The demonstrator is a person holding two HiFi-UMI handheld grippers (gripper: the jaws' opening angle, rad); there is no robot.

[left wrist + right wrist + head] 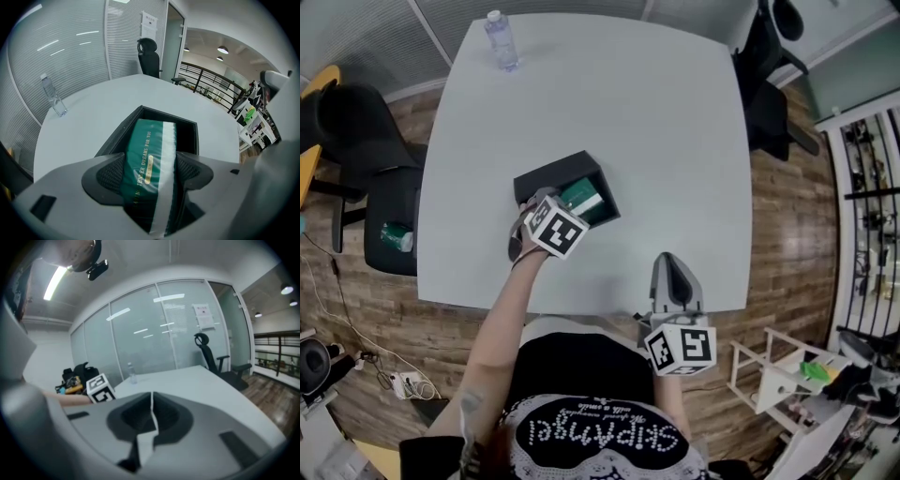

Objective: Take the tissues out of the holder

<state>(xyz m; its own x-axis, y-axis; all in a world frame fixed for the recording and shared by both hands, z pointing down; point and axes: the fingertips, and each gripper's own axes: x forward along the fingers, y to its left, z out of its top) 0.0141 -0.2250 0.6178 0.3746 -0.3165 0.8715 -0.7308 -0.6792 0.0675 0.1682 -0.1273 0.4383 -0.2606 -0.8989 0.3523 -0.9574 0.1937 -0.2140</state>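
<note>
A black open-topped holder [546, 180] sits on the white table [628, 122], near its front left. Inside it lies a green and white tissue pack [581, 199] [149, 159]. My left gripper [546, 211] [149, 176] is at the holder's near end, its jaws shut on the pack's two long sides. The pack's far end still lies within the holder's walls [190, 126]. My right gripper [673, 281] [152, 416] hovers at the table's front edge, jaws shut with nothing between them.
A clear water bottle [501, 39] [53, 99] stands at the table's far left corner. Black office chairs [366, 178] [769, 89] stand on the left and right of the table. A white rack [787, 375] stands on the wood floor at the right.
</note>
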